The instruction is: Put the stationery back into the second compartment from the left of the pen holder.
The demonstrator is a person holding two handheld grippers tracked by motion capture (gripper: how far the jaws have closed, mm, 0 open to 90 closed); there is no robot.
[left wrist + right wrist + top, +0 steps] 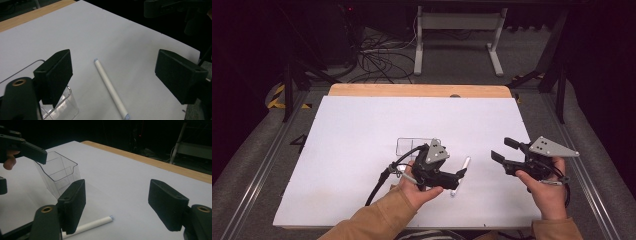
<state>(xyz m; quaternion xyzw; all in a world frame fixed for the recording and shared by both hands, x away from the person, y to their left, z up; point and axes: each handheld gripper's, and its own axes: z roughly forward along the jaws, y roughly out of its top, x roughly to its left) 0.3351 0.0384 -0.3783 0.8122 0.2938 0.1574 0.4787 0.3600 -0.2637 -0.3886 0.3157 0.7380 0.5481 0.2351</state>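
Lying on the white sheet (362, 130) at roughly five o'clock from table centre, a white cylindrical stick (110, 88) sits between the left gripper (460, 172)'s widely spread jaws. Just at the stick's nine o'clock stands a clear plastic bin (58, 172). At four o'clock, the right gripper (504, 149) hovers with jaws wide, empty.

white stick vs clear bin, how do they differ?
The white stick is opaque; the clear bin is see-through. The stick is slim and lies flat on the white table; the bin is bulkier and stands upright, open at the top. The stick lies below the open left gripper; the bin sits beside it. Both rest ungrasped.
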